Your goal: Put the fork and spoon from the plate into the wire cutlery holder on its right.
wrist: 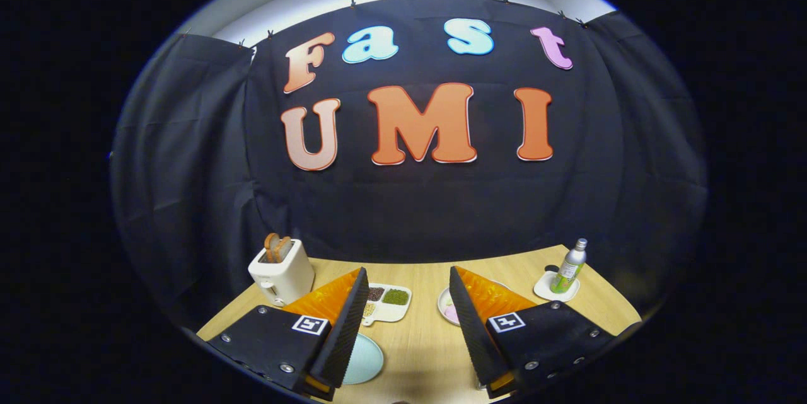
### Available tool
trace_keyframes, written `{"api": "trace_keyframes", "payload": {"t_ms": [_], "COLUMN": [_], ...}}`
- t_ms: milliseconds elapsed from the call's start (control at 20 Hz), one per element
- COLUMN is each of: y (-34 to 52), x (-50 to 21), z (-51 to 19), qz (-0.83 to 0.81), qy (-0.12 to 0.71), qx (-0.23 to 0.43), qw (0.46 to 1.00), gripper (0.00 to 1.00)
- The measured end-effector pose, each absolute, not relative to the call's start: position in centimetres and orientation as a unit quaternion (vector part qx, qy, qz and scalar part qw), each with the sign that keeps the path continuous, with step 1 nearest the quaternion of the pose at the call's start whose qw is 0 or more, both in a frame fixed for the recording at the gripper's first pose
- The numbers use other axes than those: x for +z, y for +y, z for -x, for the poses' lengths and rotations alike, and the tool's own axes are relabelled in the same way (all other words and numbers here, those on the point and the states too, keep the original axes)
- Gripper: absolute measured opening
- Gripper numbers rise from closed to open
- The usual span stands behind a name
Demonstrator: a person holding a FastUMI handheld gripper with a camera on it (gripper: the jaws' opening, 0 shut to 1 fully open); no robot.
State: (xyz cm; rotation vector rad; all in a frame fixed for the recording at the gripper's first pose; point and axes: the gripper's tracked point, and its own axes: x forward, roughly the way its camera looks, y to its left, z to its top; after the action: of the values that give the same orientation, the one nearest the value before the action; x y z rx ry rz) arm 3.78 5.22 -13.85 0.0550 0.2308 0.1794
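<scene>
Pale blue plate [365, 360] and pink dish [449, 311] half behind tongs [406, 284].

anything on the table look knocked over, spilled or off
Nothing stands out. The toaster and bottle stand upright, the divided tray keeps its fillings in their compartments, and the gripper fingers are open over bare table.

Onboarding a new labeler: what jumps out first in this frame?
The gripper dominates, its jaws wide open over bare wooden table, holding nothing. Beyond the left finger, a white toaster with toast in it stands beside a divided dish of grains. Beyond the right finger, a green bottle stands on a white coaster.
</scene>
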Motion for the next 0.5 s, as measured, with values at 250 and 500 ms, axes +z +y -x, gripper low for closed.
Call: {"api": "trace_keyframes", "payload": {"t_ms": [250, 500], "y": [10.7, 16.3], "x": [-15.1, -19.0], "z": [-4.3, -4.0], "qz": [-0.022, -0.011], "qy": [0.133, 0.198], "qx": [0.128, 0.167], "qw": [0.983, 0.966], "gripper": [0.77, 0.82]}}
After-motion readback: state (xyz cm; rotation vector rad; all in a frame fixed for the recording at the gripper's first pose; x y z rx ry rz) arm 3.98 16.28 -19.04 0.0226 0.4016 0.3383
